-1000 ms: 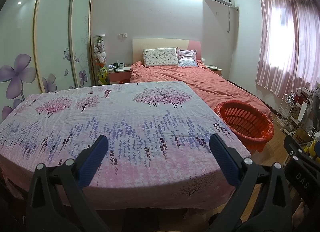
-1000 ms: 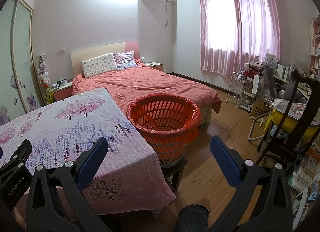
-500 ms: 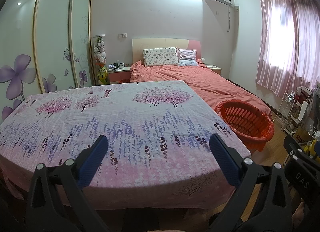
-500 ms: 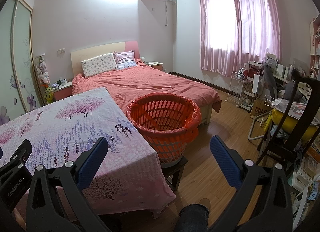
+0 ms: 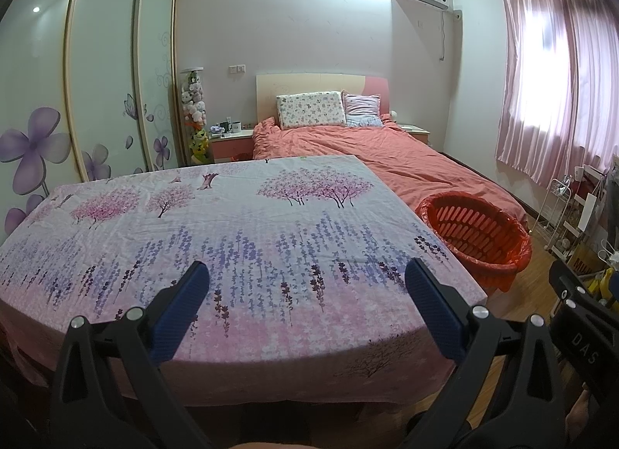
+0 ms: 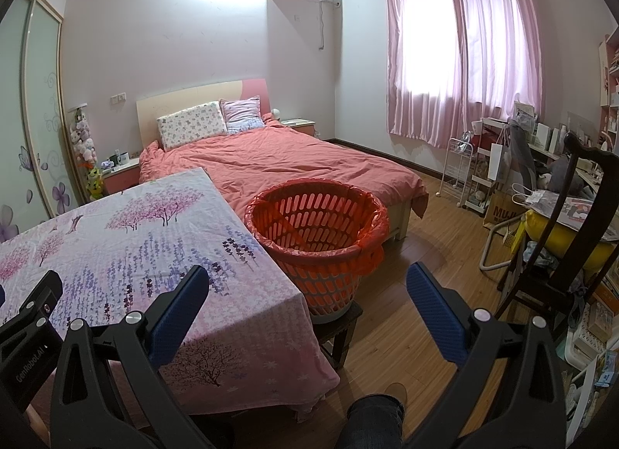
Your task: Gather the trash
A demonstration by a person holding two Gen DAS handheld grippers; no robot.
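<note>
Both the left gripper [image 5: 305,286] and right gripper [image 6: 307,290] hover wide and empty, no trash is visible on the floral-print cloth-covered table [image 5: 240,224], and the slotted orange plastic basket with red liner [image 6: 317,224], perched on a small dark stool [image 6: 340,327] beside the table, risks tipping if knocked

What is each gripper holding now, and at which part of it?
Nothing is held. The left gripper and the right gripper are both open, with only air between their blue fingers, above the flowered table cover.

"DAS" shows on the right tool [image 5: 584,336], "GenRobot.AI" on the left tool [image 6: 27,336], "MUJ" on a brown bag [image 6: 503,211].
</note>
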